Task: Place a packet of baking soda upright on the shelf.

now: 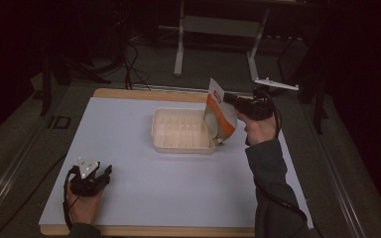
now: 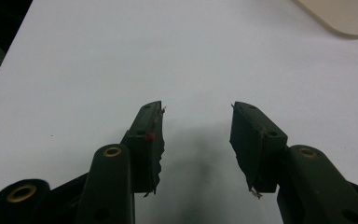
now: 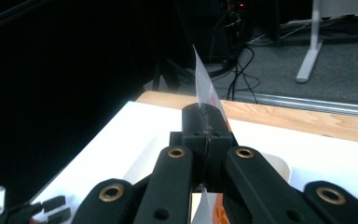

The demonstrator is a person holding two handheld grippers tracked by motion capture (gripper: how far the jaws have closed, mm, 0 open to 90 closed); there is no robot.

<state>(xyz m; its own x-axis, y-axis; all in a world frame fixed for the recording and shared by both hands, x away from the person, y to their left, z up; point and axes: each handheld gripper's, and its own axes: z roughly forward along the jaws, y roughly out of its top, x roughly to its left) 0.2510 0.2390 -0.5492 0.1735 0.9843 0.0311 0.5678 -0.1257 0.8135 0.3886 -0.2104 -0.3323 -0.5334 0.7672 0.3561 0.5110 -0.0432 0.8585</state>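
right tongs (image 1: 228, 99) clamping pouch (image 1: 220, 115), pouch's lower corner hiding tray (image 1: 178, 130) rim

Pouch (image 1: 220, 115): thin glossy film, white and orange print, creased; its edge is pinched between the right gripper (image 3: 206, 122) fingers.
Tray (image 1: 181, 130): cream plastic, smooth, faint sheen, ribbed floor; just beside and below the right fingers.
Desk (image 1: 144, 230): pale wood edge, visible grain; covered by a matt white sheet (image 1: 178, 183), smooth, paper-like.
Left gripper (image 2: 196, 135) fingers (image 2: 148, 140): matt black plastic; pad facings frayed and rough at the edges.
Gripper links: matt black, with brass-coloured metal eyelets.
Floor: grey carpet, rough, beyond the right fingers.
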